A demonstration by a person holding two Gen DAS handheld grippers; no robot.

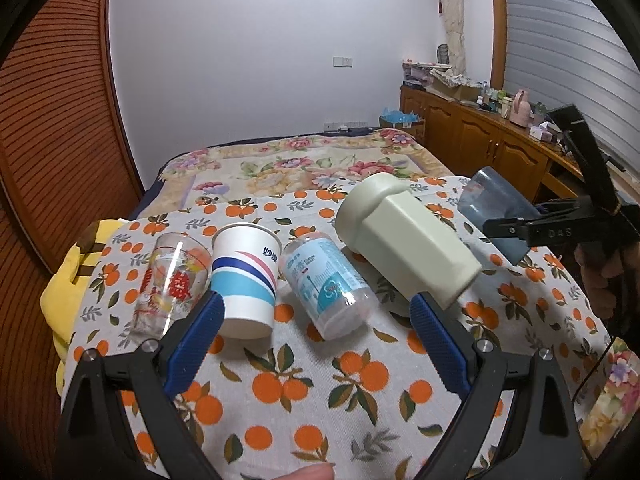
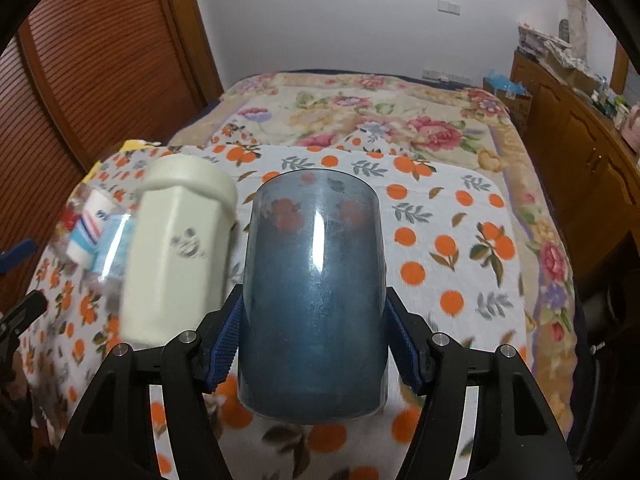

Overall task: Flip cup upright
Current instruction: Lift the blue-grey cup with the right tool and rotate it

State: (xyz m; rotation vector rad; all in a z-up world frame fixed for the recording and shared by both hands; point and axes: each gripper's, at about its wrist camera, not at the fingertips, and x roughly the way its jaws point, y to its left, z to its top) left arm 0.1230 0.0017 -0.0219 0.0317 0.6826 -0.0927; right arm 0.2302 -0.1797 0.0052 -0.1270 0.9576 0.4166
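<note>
Your right gripper (image 2: pixel 314 344) is squeezed shut on the blue cup (image 2: pixel 314 300), lifted off the orange-print worktop (image 2: pixel 452 248), mouth pointing away, while your left gripper (image 1: pixel 316 344) hangs wide open, holding nothing. The cup looks smooth, so it could slip as you turn it. Just left, the cream cup (image 2: pixel 180 248) looks tipped and close; farther left lie other cups, so a wide swing could bump them.
</note>
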